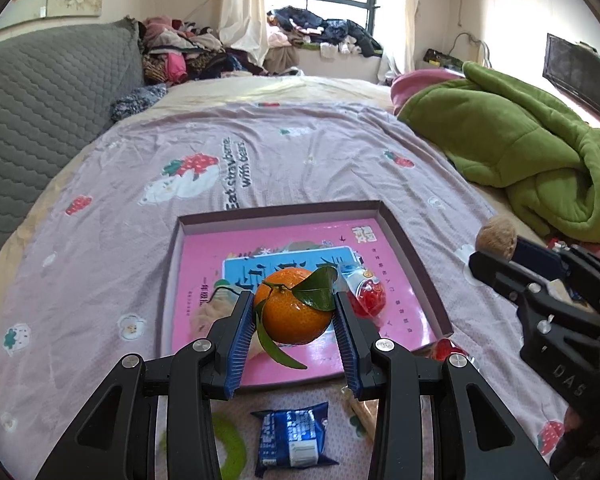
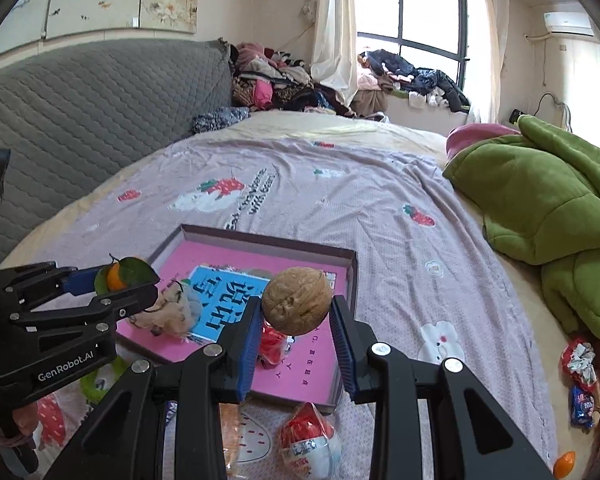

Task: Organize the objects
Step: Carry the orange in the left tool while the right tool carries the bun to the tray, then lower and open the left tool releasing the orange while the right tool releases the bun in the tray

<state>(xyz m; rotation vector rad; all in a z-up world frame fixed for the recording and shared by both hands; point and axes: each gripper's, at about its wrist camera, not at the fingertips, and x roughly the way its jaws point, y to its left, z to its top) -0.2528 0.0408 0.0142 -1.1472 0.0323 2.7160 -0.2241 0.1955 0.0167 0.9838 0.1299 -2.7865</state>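
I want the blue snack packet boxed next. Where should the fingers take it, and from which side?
Take the blue snack packet from above, across its narrow width at the middle. It lies flat on the bedspread, so only its long side edges offer opposing faces; the crimped ends are thin and floppy.

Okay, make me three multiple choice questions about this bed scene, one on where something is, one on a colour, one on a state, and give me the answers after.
1. Where does the blue snack packet lie?
A. inside the box
B. on the bedspread in front of the box
C. on the green blanket

2. What colour is the floor of the box?
A. pink
B. yellow
C. white

3. What does the right claw hold?
A. nothing
B. a tangerine
C. a walnut

Answers: 1 B, it lies outside the near wall. 2 A, pink surrounds the blue label. 3 C, the walnut sits clamped between its pads; the left claw has the tangerine.
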